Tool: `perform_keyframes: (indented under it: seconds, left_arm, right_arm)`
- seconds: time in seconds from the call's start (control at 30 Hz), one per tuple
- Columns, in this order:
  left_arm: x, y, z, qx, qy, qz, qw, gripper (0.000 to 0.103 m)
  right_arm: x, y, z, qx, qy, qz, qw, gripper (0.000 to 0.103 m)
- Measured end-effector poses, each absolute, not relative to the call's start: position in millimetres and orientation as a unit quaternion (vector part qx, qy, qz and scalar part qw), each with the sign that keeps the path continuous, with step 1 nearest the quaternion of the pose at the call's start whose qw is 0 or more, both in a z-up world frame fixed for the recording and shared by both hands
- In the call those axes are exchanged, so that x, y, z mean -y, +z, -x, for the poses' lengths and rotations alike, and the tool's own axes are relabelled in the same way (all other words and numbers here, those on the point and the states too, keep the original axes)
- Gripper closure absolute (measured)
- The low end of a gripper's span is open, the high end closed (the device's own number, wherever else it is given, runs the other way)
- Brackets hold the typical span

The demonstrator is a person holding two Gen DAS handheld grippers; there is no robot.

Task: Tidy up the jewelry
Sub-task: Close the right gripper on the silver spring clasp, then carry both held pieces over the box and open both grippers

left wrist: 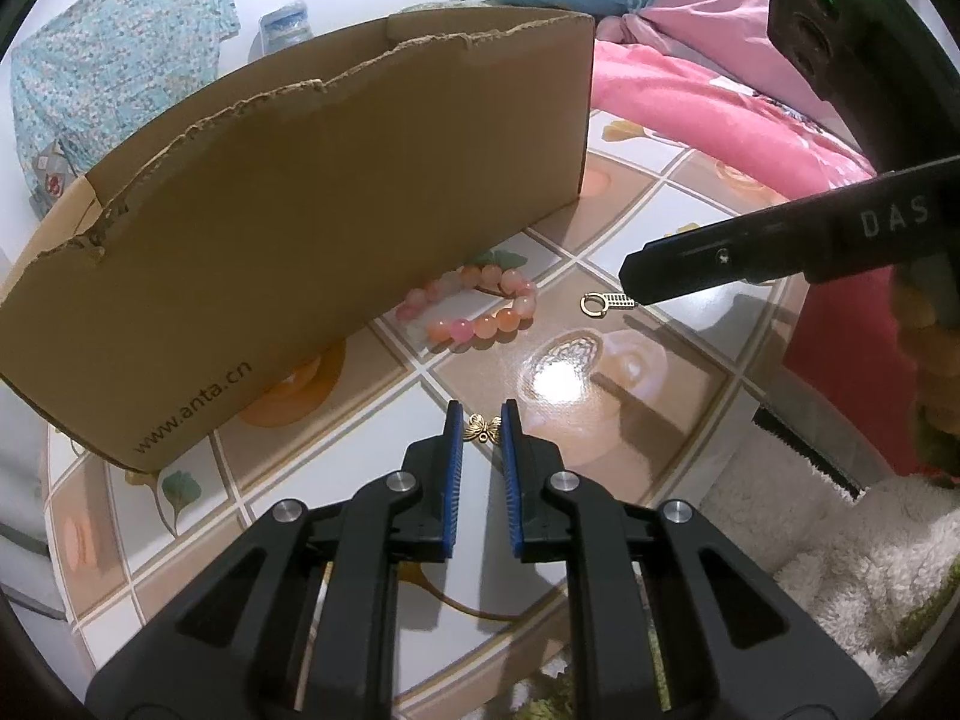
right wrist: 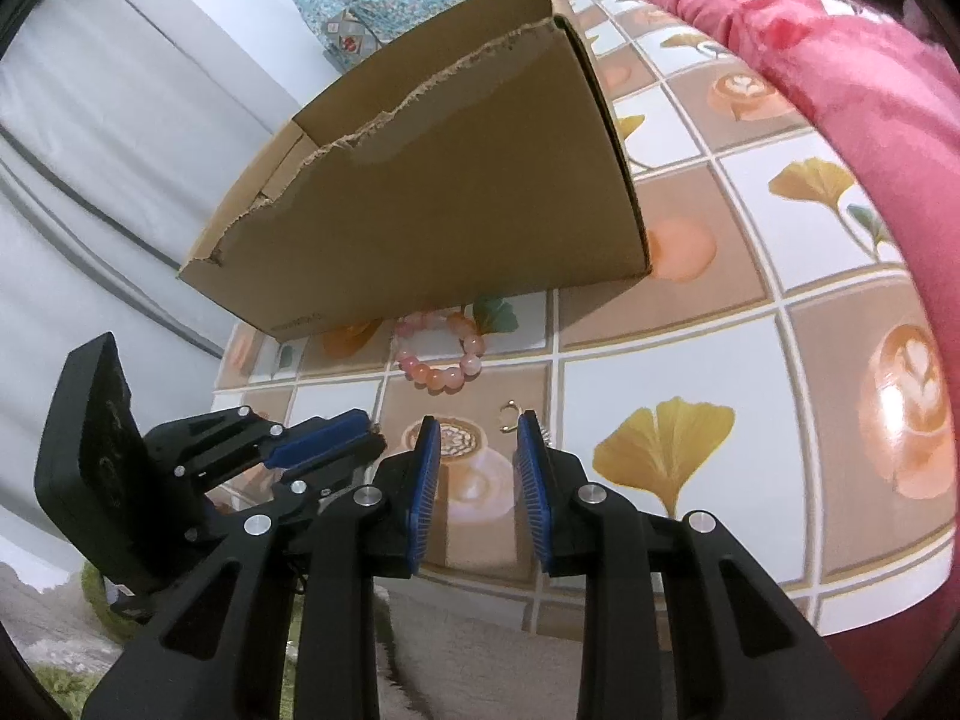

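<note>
Both grippers gape: left gripper (left wrist: pixel 482 420) brackets a gold butterfly charm (left wrist: pixel 485 428) on the table (left wrist: pixel 690 360); right gripper (right wrist: pixel 477 435) nears the ring pendant (right wrist: pixel 509 419). Tiny, light, slippery (likely); pinch across the middle, low. Bead bracelet (left wrist: pixel 480 307) touches the box (left wrist: pixel 300 210).

The desk (right wrist: pixel 750 330) wears a glossy checked cover of brown and white squares printed with ginkgo leaves and latte cups; a lamp glare (left wrist: pixel 555 381) sits near its middle. At 2 o'clock pink bedding (left wrist: pixel 720 114) lies against the desk edge. A floral cloth (left wrist: pixel 114 60) hangs at 10 o'clock before a white wall. A fluffy white rug (left wrist: pixel 840 540) lies at 4 o'clock.
</note>
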State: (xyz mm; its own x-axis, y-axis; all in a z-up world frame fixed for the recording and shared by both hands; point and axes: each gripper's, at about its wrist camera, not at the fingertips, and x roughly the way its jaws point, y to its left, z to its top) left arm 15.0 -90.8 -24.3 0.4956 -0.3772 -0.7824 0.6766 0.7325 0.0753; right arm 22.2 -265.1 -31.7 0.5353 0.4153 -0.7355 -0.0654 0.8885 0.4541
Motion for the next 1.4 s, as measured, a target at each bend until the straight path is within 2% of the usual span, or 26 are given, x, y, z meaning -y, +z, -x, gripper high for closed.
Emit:
perform_keyframes:
  seconds: [0.23,0.67,0.73,0.87,1.2,1.27,1.3,1.4]
  left_arm:
    - [83.9,-19.5,-13.6,-0.388,-0.310,-0.181,0.849,0.091]
    - [79.8,-19.7,-14.9,-0.389,-0.307,-0.170,0.852,0.092]
    - [78.6,-20.1,-15.3,-0.390,-0.306,-0.169,0.852,0.092]
    - [78.1,-21.3,-16.5,-0.394,-0.307,-0.166,0.850,0.092]
    - [79.1,-23.8,-20.4,-0.398,-0.310,-0.158,0.849,0.092]
    - [79.6,-24.4,-20.4,-0.398,-0.310,-0.156,0.849,0.092]
    - [80.1,-24.4,-20.5,-0.398,-0.311,-0.156,0.849,0.092]
    - [80.7,-24.1,-21.1,-0.397,-0.312,-0.154,0.850,0.092]
  right_arm:
    - [265.6,-27.9,-19.1,-0.460,0.120,-0.169,0.863,0.076]
    - [238.8,-30.6,-22.4,-0.464,0.093,-0.038,0.880,0.077]
    - [233.9,-31.8,-24.1,-0.463,0.093,-0.010,0.881,0.083]
    - [227.9,-34.2,-27.1,-0.461,0.099,0.024,0.881,0.085]
    - [222.9,-42.3,-33.0,-0.476,0.108,0.052,0.871,0.086]
    - [223.4,-43.3,-34.6,-0.480,0.114,0.046,0.869,0.090]
    - [223.8,-43.4,-35.5,-0.483,0.117,0.042,0.867,0.097]
    - [223.1,-41.6,-37.3,-0.483,0.115,0.042,0.867,0.097]
